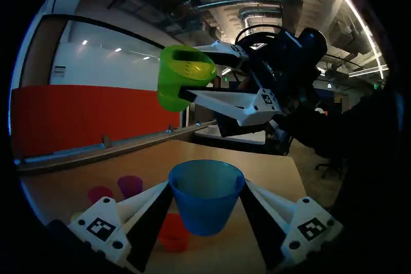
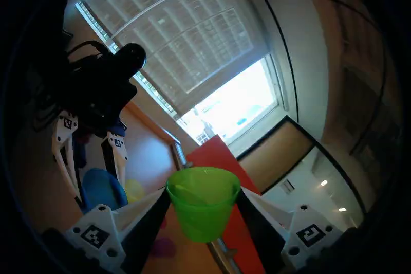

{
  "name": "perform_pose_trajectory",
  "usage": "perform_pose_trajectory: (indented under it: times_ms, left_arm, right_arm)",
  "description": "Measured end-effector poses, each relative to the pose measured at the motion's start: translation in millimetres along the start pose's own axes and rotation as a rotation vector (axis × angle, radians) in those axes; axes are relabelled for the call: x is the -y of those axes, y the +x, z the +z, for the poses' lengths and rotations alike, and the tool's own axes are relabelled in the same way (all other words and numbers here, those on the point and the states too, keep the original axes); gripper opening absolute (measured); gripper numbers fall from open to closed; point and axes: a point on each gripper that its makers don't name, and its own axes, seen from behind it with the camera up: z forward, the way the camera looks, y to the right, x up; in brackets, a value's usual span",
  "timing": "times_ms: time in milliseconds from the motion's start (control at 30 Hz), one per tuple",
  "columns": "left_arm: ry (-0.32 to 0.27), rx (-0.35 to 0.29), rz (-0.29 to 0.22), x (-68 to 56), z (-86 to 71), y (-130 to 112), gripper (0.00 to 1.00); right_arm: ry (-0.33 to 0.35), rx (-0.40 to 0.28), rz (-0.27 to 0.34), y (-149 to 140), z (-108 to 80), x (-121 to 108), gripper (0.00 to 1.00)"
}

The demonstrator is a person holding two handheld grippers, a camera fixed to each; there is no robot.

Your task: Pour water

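Note:
A blue cup (image 1: 206, 203) stands upright between the fingers of my left gripper (image 1: 206, 207), which is shut on it above the wooden table (image 1: 257, 168). Higher up, my right gripper (image 1: 181, 79) holds a green cup (image 1: 181, 75) tipped on its side, its mouth turned toward the camera, above and slightly left of the blue cup. In the right gripper view, that green cup (image 2: 203, 208) sits clamped in my right gripper (image 2: 203, 212), and the blue cup (image 2: 103, 189) shows at lower left in my left gripper (image 2: 95, 179). I cannot see any water.
An orange cup (image 1: 173, 232), a purple cup (image 1: 130, 185) and a pink cup (image 1: 99, 194) stand on the table below my left gripper. An orange partition wall (image 1: 87, 117) runs along the table's far edge. A yellow cup (image 2: 134, 189) lies beside the blue one.

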Motion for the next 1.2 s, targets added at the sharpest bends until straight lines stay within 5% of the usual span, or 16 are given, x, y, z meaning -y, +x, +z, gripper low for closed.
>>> perform_pose_trajectory:
  times_ms: [1200]
  left_arm:
    - [-0.001,-0.026,0.007,2.5,0.2,6.9,0.87]
  right_arm:
    - [-0.012,0.016,-0.213,9.5,9.1,-9.4,0.91]
